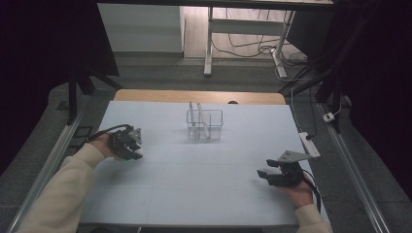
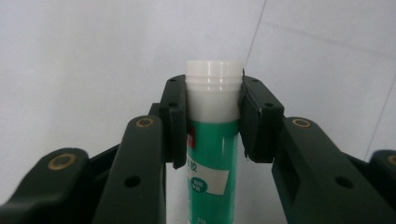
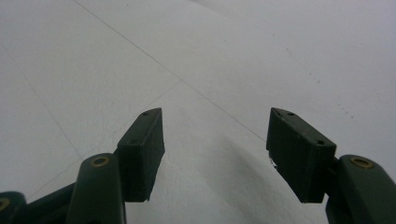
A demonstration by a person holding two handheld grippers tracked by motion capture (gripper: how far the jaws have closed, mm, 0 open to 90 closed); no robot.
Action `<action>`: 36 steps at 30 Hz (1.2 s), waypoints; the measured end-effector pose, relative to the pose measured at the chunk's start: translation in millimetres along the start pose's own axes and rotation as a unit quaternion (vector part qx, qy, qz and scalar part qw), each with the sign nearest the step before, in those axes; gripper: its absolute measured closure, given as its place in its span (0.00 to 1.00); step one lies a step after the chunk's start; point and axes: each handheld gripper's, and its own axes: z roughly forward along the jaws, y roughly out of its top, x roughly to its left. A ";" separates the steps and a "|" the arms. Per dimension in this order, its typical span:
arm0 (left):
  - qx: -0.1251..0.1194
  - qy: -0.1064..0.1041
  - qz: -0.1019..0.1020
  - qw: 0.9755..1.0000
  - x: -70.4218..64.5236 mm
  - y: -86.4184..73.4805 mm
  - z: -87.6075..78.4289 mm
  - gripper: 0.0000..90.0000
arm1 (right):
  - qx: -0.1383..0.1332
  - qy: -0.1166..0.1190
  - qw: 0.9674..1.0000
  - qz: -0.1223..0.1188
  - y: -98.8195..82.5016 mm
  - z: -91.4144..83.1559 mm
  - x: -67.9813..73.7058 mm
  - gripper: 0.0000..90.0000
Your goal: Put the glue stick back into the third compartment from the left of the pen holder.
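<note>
Fingers [image 2: 173, 122] of your left gripper [image 2: 213, 119] are clamped on a glue stick [image 2: 212, 140] — both pads press its sides right where the white cap meets the green body, and the cap pokes out past the tips. In the left gripper view the stick runs along the jaws, pointing away from the camera, with bare white table [image 2: 93, 46] behind it. So the grasp looks secure, and the step in hand reads as carrying the stick toward its place.

Your right gripper [image 3: 215, 140] holds nothing; its 2 jaws stand wide apart over the table surface, and in the high view it rests low at the near right of the table [image 1: 194, 194], well apart from everything else [image 1: 272, 175].

Farther off, at the table's middle toward the far edge, stands a clear organizer [image 1: 205, 124] with what look like 2 pale, slim items leaning in its left part. Your left gripper [image 1: 131, 145] sits to the near left of it, well apart.

Judging from this, the next move calls for swinging the stick over the organizer, tipping it upright — cap end up or down I cannot tell — and lowering it into a free compartment before you let the jaws part. Keep clear of the leaning items as you come in.
</note>
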 end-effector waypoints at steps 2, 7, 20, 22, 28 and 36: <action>-0.011 0.008 -0.010 1.000 0.7 0.3 -5.6 0.72 | -0.001 0.000 1.000 0.001 0.0 -0.2 -0.1 0.40; -0.034 0.020 -0.029 0.999 -0.1 0.1 -16.4 0.72 | -0.001 0.001 1.000 0.002 0.1 -0.4 -0.1 0.40; -0.093 0.048 -0.071 0.992 -5.2 -0.8 -32.4 0.72 | -0.002 0.001 1.000 0.003 0.1 -0.8 -0.5 0.40; -0.100 0.049 -0.076 0.991 -5.5 -0.8 -32.8 0.72 | -0.001 0.000 1.000 0.002 0.2 -1.0 -0.5 0.40; -0.117 0.050 -0.093 0.988 -7.2 -0.5 -33.9 0.72 | -0.001 -0.001 1.000 0.002 0.2 -1.1 -0.6 0.40; -0.148 0.062 -0.109 0.981 -10.0 4.6 -38.8 0.72 | -0.002 -0.001 1.000 0.002 0.3 -1.2 -0.6 0.40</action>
